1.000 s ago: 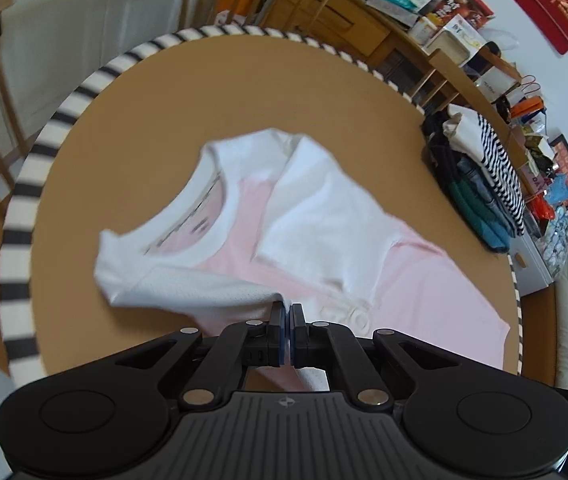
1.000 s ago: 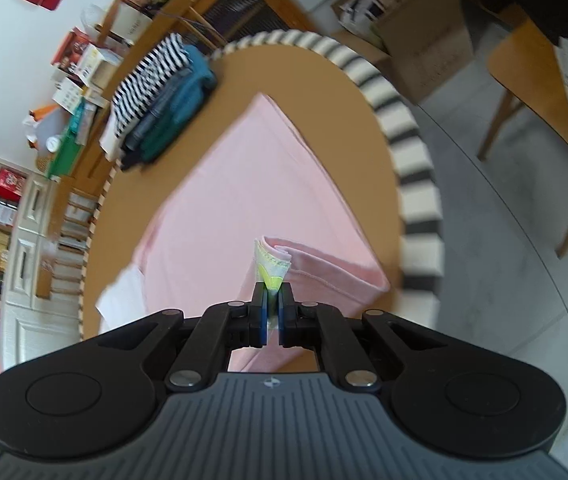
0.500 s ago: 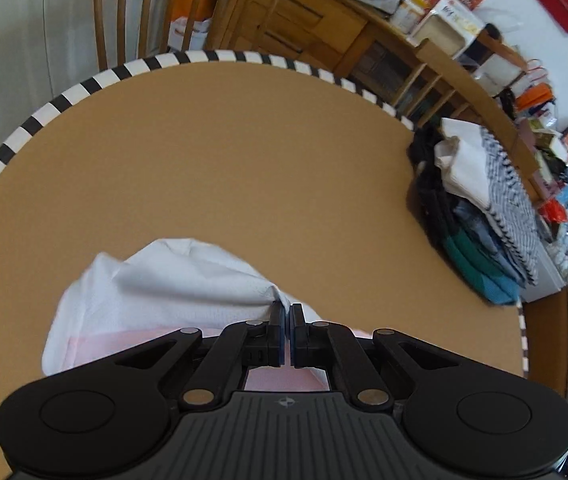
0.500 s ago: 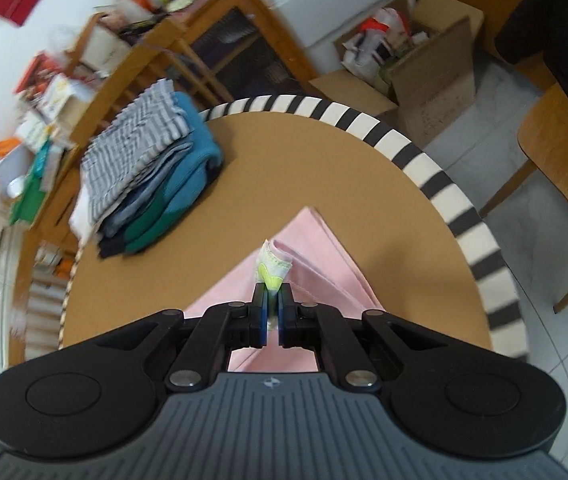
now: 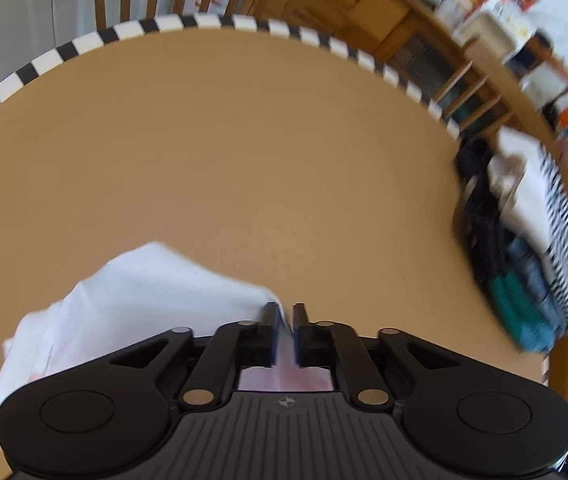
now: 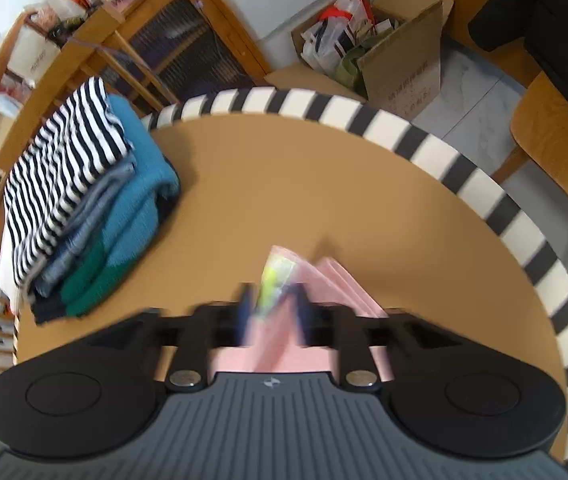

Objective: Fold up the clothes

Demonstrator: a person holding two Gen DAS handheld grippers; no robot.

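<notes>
A pink and white shirt lies on the round brown table. In the left wrist view its white part (image 5: 136, 292) bunches to the left of my left gripper (image 5: 284, 312), whose jaws stand slightly apart with fabric still between them. In the right wrist view the pink hem (image 6: 339, 280) with a yellow-green label (image 6: 276, 276) sits between the fingers of my right gripper (image 6: 272, 300), which are blurred and spread apart.
A stack of folded clothes, striped on top, sits at the table's side (image 6: 72, 200) and also shows in the left wrist view (image 5: 523, 240). The table has a black-and-white striped rim (image 6: 483, 188). Wooden chairs, shelves and a cardboard box (image 6: 387, 52) stand around it.
Both grippers carried the shirt's near edge forward over the rest, folding it. Both sets of jaws have now parted from shut, the right more widely.
</notes>
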